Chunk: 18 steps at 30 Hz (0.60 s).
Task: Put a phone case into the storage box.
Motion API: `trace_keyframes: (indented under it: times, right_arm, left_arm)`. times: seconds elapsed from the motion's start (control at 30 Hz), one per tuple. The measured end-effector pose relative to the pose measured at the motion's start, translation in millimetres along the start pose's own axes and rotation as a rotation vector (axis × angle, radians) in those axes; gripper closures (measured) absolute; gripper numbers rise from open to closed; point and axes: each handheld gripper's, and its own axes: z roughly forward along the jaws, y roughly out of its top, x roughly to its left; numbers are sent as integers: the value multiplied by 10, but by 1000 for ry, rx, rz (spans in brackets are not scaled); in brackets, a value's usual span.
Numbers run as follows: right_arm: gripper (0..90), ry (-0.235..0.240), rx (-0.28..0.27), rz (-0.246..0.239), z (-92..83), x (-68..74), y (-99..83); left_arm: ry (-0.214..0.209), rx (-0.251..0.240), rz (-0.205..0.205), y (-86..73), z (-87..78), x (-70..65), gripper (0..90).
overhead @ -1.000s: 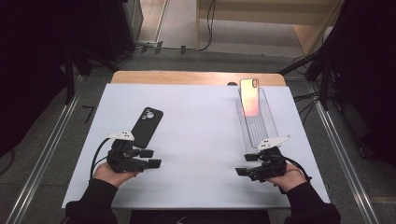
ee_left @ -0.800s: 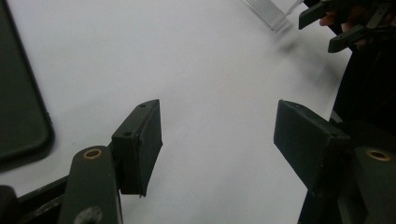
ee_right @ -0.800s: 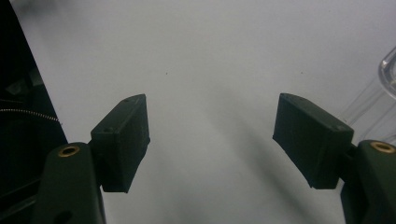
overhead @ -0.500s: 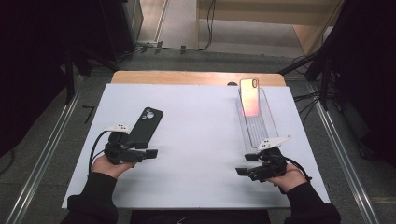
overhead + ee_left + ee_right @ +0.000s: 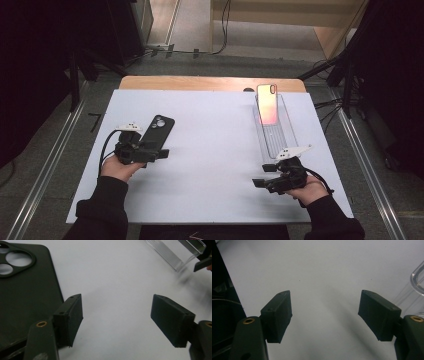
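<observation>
Case, black and camera-cutout end away from the person, lies flat on the white bench well left of the clear tray, where a phone leans upright at the far end. Left tool sits just beside the case's near right edge, and its jaws have just been opening; nothing is between them, and in the left gripper view one pad stands at the case's edge. To grip well, I judge it should slide over that edge squarely before closing. Right tool rests near the tray's near end, jaws apart and empty.
</observation>
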Motion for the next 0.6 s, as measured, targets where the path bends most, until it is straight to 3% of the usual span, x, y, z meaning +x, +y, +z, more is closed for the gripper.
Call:
trace_keyframes:
  times: [0.13, 0.27, 0.37, 0.6]
  right_arm:
    - [250, 2, -3, 0, 0, -3, -1]
    - [250, 3, -3, -2, -2, -3, -4]
    - [250, 3, -3, 0, -4, -2, -3]
    - [250, 4, -3, -2, -2, -3, -4]
  left_arm:
    - [10, -23, -2, 89, 18, 56, 203]
    - [-17, -43, -12, 191, 49, 144, 0]
    - [-6, -24, -8, 249, 66, 210, 0]
    - [37, -35, -23, 359, 86, 353, 0]
